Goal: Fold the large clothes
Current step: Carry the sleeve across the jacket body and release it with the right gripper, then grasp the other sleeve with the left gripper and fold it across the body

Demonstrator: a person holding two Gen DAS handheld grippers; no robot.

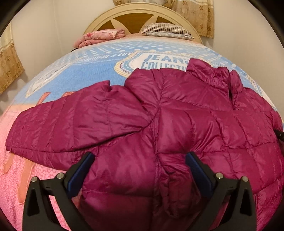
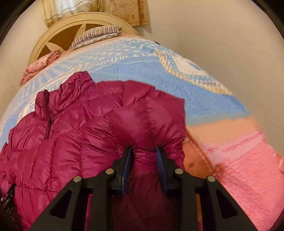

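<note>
A magenta quilted puffer jacket (image 1: 177, 113) lies on the bed, collar toward the headboard, one sleeve (image 1: 62, 124) stretched out to the left. My left gripper (image 1: 140, 158) is open, its jaws wide apart over the jacket's lower front. In the right wrist view the jacket (image 2: 71, 138) fills the left and middle. My right gripper (image 2: 144, 151) is shut on a bunched fold of the jacket, which looks like its right sleeve, and holds it lifted over the jacket's body.
The bed is covered by a blue, white and pink printed blanket (image 1: 88, 71) (image 2: 230, 160). A folded pink cloth (image 1: 101, 36) and a striped pillow (image 1: 168, 30) lie by the cream headboard (image 1: 138, 10). Walls and curtains (image 1: 8, 67) surround the bed.
</note>
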